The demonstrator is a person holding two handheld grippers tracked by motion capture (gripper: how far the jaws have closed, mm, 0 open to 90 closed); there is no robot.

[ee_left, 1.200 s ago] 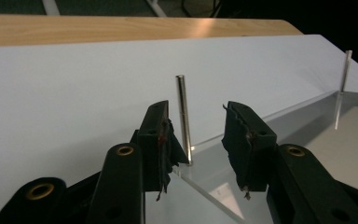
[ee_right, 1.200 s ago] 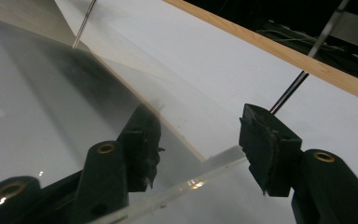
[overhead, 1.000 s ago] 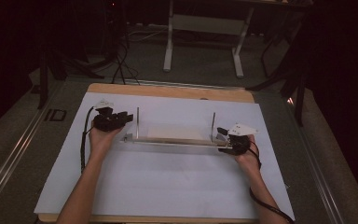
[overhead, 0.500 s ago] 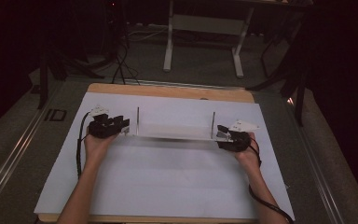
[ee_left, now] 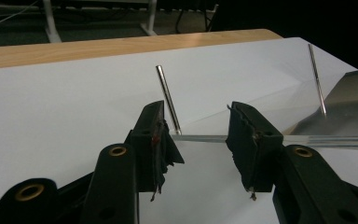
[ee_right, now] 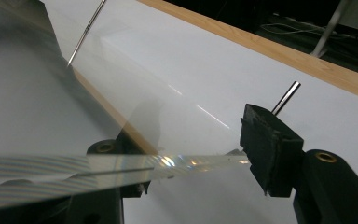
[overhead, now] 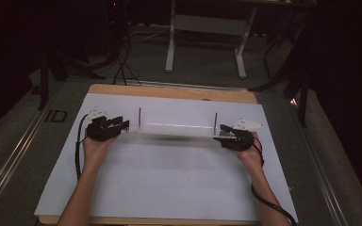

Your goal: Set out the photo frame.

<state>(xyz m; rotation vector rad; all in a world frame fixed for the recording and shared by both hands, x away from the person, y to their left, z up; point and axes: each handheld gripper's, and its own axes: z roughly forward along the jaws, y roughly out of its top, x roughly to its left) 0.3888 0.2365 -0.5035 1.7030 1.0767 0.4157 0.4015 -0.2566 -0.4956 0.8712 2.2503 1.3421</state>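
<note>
A long clear plate (overhead: 176, 126) with two upright metal rods (overhead: 139, 117) (overhead: 215, 121) lies across the white sheet between my hands. My left gripper (overhead: 122, 125) is at its left end. In the left gripper view the jaws (ee_left: 198, 112) stand apart and have just been opening. The plate's edge (ee_left: 205, 137) runs between them beside the near rod (ee_left: 168, 98), and no pad squeezes it. My right gripper (overhead: 224, 128) holds the right end. In the right gripper view the plate (ee_right: 98, 93) sits between the jaws (ee_right: 193, 133), one pad against its corner.
A white sheet (overhead: 169, 183) covers the wooden table (overhead: 169, 92). Beyond the table's far edge are a grey floor, white desk legs (overhead: 172, 47) and dark stands with cables (overhead: 118, 56). A metal rail (overhead: 9, 160) runs along the left.
My left gripper has slid a little to the left and its jaws stand wider. The tan strip along the plate's front edge is gone, as if the plate has levelled.
</note>
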